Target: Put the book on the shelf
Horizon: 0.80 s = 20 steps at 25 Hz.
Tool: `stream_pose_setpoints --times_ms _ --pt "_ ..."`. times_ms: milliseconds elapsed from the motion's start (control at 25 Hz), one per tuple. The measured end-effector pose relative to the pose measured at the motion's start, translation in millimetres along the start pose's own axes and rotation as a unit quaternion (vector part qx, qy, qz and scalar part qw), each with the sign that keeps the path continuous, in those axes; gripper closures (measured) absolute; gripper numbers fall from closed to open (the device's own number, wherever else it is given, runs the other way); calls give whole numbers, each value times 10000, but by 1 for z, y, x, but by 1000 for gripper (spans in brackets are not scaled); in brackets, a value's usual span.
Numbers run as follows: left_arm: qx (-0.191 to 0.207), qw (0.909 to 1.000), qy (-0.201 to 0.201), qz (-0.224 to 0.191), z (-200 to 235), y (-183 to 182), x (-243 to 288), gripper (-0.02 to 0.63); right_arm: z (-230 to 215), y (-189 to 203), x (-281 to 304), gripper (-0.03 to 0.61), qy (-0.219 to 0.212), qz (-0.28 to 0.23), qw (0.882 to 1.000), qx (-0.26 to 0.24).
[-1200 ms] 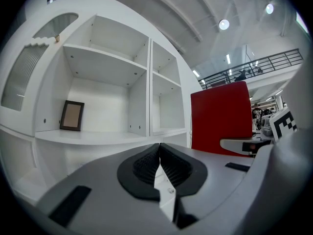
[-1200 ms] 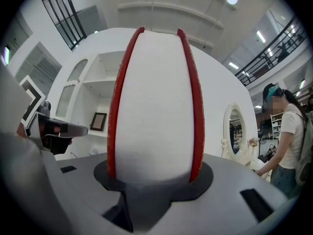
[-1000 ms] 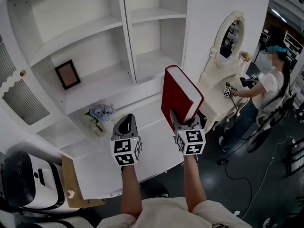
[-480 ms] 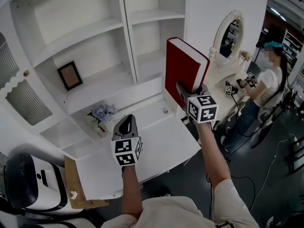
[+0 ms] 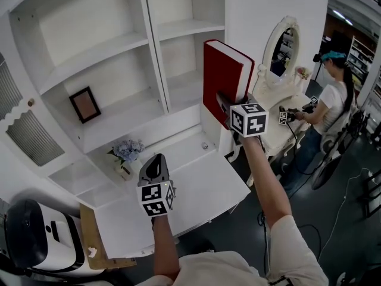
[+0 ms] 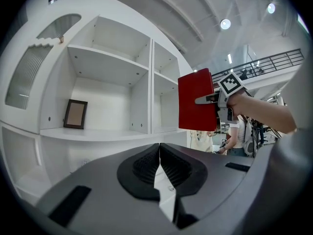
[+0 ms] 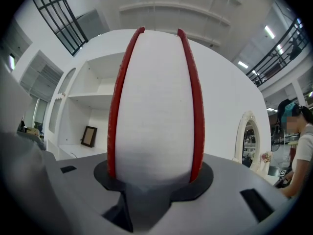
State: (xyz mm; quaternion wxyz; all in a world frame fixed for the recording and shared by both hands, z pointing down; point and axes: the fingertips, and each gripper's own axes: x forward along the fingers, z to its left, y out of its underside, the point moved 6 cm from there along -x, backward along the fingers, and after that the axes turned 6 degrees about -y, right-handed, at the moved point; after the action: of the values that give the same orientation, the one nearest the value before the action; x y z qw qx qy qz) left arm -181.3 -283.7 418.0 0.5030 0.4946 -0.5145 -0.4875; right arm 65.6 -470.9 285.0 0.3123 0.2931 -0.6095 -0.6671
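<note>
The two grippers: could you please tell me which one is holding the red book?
The right gripper: its jaws clamp the upright red book in front of the shelf. The left gripper is shut and empty, lower, above the white desk.

Our left gripper and right gripper have matte grey plastic shells with black jaw tips. Pads are black and ribbed. Dark rectangular slots sit in the shells. Each carries a white cube with black square markers. We wear a cream short-sleeved shirt.
</note>
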Motion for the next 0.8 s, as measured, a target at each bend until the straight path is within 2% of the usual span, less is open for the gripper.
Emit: stream_pose_setpoints --times_ms 320,800 --pt "56 9999 79 -47 -8 -5 15 597 -12 -6 31 350 -43 141 9998 -106" --pt "240 9985 311 -372 -34 -40 62 597 -36 -12 78 348 -79 400 9992 25"
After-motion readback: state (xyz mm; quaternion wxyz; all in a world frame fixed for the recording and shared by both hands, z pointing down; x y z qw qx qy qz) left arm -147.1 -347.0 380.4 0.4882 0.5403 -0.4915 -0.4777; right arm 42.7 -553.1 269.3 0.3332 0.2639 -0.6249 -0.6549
